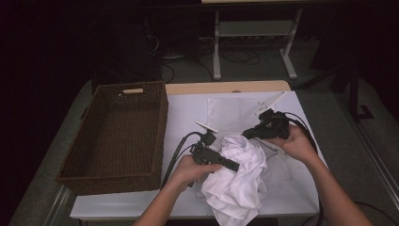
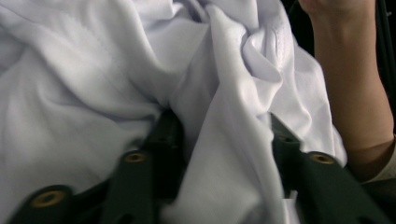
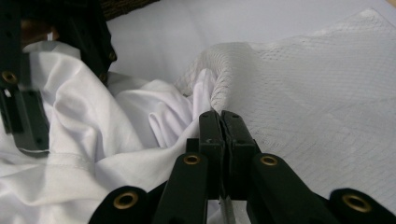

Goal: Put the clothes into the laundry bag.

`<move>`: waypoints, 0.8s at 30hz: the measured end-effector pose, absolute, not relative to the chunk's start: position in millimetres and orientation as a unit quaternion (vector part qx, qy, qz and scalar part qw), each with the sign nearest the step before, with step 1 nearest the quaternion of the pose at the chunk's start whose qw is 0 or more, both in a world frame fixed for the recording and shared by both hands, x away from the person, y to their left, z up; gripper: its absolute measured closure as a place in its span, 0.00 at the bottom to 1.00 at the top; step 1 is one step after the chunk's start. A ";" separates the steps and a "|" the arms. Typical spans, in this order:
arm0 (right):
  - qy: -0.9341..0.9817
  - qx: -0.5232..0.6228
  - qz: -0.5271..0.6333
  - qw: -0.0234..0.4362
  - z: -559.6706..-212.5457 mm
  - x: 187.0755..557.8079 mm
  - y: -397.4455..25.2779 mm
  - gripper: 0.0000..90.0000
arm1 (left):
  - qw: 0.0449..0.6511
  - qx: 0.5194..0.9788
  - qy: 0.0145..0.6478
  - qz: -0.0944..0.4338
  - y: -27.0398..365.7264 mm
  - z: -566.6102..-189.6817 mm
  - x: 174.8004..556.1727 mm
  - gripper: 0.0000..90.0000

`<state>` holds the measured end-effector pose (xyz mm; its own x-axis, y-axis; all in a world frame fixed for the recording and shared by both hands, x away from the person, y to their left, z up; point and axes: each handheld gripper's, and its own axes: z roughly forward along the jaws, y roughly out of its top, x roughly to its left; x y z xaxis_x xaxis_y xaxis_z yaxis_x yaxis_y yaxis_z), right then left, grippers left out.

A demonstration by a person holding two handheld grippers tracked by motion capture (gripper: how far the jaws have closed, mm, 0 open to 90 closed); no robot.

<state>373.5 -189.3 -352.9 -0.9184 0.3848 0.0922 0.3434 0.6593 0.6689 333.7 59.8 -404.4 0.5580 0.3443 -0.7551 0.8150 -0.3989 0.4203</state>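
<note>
A crumpled white garment point(image 1: 237, 179) lies at the table's front centre and hangs over the edge. My left gripper point(image 1: 235, 165) pushes into it from the left. In the left gripper view its jaws stand apart, open, with a fold of the garment point(image 2: 93, 70) bunched between them point(image 2: 222, 126). A white mesh bag point(image 1: 230, 113) lies flat behind the garment. My right gripper point(image 1: 245, 134) comes in from the right. Its jaws point(image 3: 220, 113) are pressed together on the raised edge of the mesh bag point(image 3: 317, 93), lifting it beside the garment point(image 3: 93, 135).
A large brown wicker basket point(image 1: 160, 122) stands on the left of the table, and it looks empty. A white cover point(image 1: 188, 113) lies over the tabletop. The person's right forearm point(image 2: 355, 93) is close on the right. Desk legs and cables are on the floor beyond.
</note>
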 end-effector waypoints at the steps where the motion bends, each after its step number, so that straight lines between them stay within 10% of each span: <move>1: 0.910 0.201 0.361 0.027 -352.2 372.6 -189.7 0.97 | 0.410 0.784 0.372 -0.283 62.6 -402.2 334.2 0.57; 9: 0.910 0.182 0.371 0.015 -346.7 367.2 -177.6 0.97 | 0.422 0.786 0.377 -0.249 48.3 -414.4 333.5 0.85; 24: 0.908 0.174 0.381 0.022 -334.6 357.4 -179.7 0.97 | 0.463 0.792 0.302 -0.258 34.5 -385.5 321.8 0.88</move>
